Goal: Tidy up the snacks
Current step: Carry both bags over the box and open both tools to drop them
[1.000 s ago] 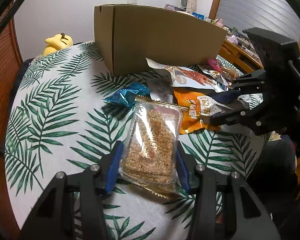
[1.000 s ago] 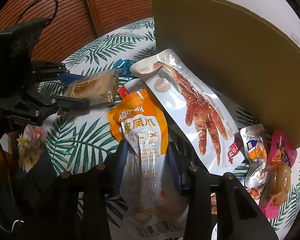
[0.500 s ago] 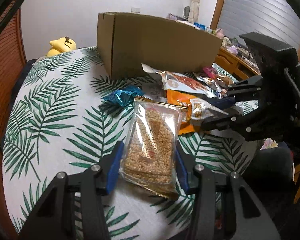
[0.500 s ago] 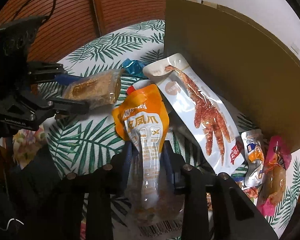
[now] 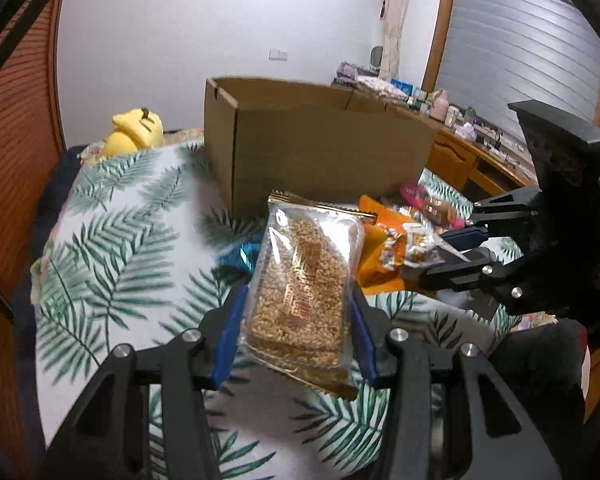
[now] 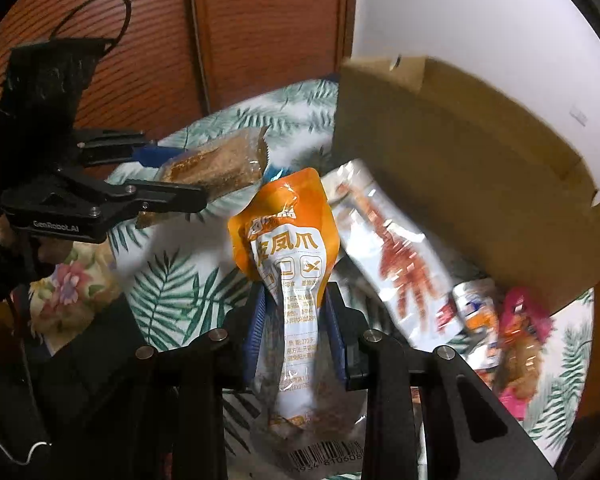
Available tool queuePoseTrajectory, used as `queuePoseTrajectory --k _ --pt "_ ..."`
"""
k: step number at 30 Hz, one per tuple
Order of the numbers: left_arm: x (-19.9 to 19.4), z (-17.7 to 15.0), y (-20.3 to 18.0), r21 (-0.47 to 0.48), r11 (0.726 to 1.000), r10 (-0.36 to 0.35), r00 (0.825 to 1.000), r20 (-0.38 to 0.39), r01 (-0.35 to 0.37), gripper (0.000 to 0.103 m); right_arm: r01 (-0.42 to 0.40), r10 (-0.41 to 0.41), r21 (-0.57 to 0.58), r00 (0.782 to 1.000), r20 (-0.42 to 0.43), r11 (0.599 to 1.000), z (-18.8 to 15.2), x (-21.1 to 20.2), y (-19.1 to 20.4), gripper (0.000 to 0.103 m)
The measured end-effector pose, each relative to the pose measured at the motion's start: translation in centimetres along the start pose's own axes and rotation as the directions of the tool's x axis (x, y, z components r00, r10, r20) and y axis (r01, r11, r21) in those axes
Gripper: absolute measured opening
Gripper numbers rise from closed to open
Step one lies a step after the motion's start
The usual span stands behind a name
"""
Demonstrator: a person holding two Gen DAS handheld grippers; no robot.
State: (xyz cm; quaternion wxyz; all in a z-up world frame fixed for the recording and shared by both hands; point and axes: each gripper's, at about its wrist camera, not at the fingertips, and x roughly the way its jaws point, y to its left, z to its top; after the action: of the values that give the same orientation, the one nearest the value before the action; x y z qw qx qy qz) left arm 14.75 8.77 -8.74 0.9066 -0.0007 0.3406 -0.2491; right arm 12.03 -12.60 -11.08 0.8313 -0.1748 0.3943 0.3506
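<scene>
Both packs have risen off the bench (image 5: 112,216) since earlier. We see the cardboard box (image 5: 320,156) open-topped, contents hidden. Right claw (image 6: 295,320) pinches the orange pouch (image 6: 286,236) reading "凤爪"; left claw (image 5: 296,320) pinches the clear sesame-bar pack (image 5: 304,288), near the box.

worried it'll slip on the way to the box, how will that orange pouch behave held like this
The orange pouch looks floppy: it creases where the right claw pinches it. Its glossy film is probably slippery. The fuller end hangs below the claw, so it may sag or swing.
</scene>
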Motion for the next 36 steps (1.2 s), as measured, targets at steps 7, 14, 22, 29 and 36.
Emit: queuePoseTrajectory --k 7,14,22,29,36 --pt "-0.8 4.5 -0.1 0.028 1.000 -0.011 0.996 0.086 0.009 0.047 0.066 -0.070 0.039 0.991 0.113 0.997 2.7 -3.8 -2.7 0.028" --pt "-0.1 10.7 0.5 0.062 0.998 -0.031 0.987 0.156 0.021 0.047 0.150 -0.161 0.073 0.968 0.190 0.986 6.6 -6.0 -6.4 0.028" --pt "2.7 16.7 2.2 0.081 0.996 -0.044 0.981 0.191 0.029 0.047 0.219 -0.241 0.119 0.944 0.227 0.968 10.4 -5.9 -11.0 0.029" --pt "6.2 21.3 3.8 0.065 0.996 -0.071 0.981 0.183 0.060 0.047 0.264 -0.293 0.153 0.931 0.216 0.952 12.7 -3.8 -14.4 0.029" --pt "10.9 25.1 2.5 0.075 0.997 -0.037 0.992 0.121 0.028 0.047 0.280 -0.320 0.193 0.922 0.219 0.940 12.9 -2.3 -17.6 0.029"
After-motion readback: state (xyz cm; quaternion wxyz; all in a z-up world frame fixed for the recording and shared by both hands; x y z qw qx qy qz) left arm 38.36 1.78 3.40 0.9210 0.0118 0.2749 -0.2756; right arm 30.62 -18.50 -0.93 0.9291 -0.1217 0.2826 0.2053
